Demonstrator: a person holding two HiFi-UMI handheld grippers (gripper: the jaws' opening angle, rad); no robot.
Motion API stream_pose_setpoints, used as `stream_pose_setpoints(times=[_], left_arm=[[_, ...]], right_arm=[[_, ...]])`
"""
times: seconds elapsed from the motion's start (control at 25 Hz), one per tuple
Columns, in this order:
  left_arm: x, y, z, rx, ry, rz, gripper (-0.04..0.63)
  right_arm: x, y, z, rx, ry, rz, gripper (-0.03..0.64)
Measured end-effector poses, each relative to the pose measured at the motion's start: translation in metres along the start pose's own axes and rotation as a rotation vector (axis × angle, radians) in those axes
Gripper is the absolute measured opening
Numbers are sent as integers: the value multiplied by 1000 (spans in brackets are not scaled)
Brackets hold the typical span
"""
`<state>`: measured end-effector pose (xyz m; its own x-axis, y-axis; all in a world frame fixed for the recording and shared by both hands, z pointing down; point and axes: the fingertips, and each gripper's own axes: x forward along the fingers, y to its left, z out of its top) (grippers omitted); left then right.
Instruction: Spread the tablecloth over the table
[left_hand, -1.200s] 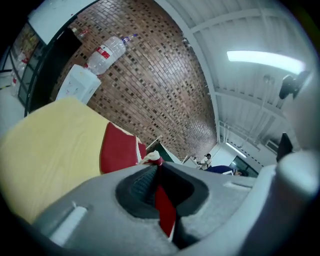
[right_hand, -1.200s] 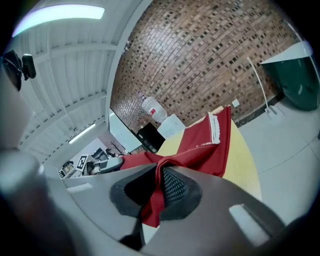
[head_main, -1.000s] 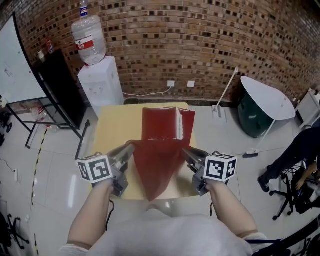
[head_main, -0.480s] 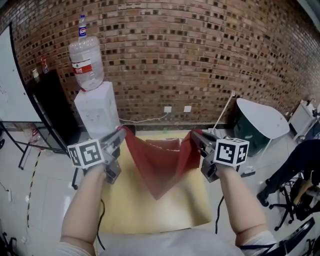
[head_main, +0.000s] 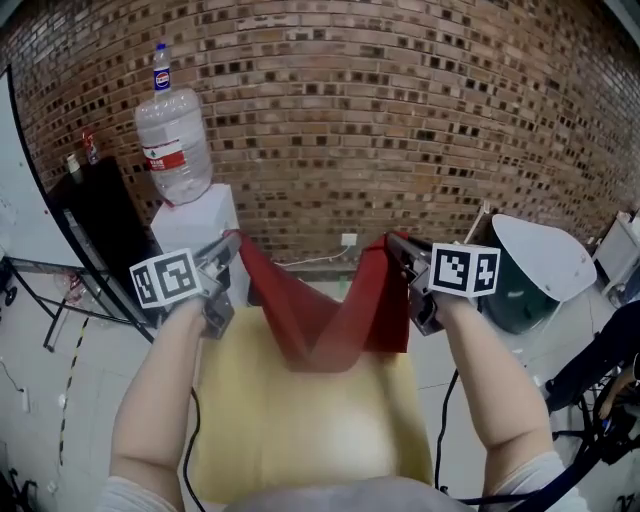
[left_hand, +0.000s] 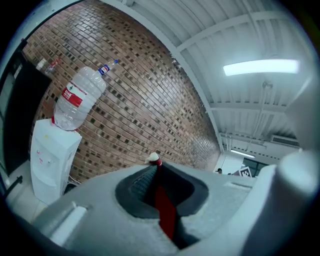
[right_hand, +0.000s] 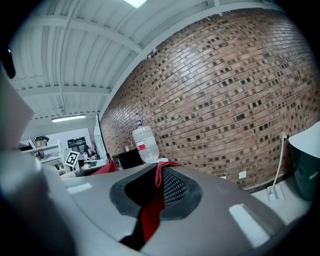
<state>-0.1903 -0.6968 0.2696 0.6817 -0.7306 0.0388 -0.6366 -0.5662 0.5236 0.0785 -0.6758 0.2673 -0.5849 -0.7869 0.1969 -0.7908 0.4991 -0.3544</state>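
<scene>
Left jaws: the left gripper is clamped on a thin red fold of the tablecloth, which runs down between the pads.
Right jaws: the right gripper is closed on another red edge, with cloth poking past the tips.
Cloth: it hangs between the grippers in a sagging V, in the air over the far part of the tabletop.
Step in hand: likely lifting the cloth to open it out.
Doing it well: hold both pinches firm, draw the grippers apart until the top edge is taut and level, then lower evenly.
Risk: the water dispenser stands near the far left corner, so a wide swing could brush it.
</scene>
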Motion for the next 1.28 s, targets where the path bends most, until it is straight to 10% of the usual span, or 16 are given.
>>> stream_pose_setpoints(times=[0.36,0.8,1.28], left_arm=[[53,91,53,34,-48,148,11],[51,164,21,7,16,271,12],[-5,143,34,25,-30,283,11]], right_arm=[[79,-68,49,-12,-37,-24,6],[107,-135,23,83,-31,-156,6],[61,-108,21,73,-53,-171,6]])
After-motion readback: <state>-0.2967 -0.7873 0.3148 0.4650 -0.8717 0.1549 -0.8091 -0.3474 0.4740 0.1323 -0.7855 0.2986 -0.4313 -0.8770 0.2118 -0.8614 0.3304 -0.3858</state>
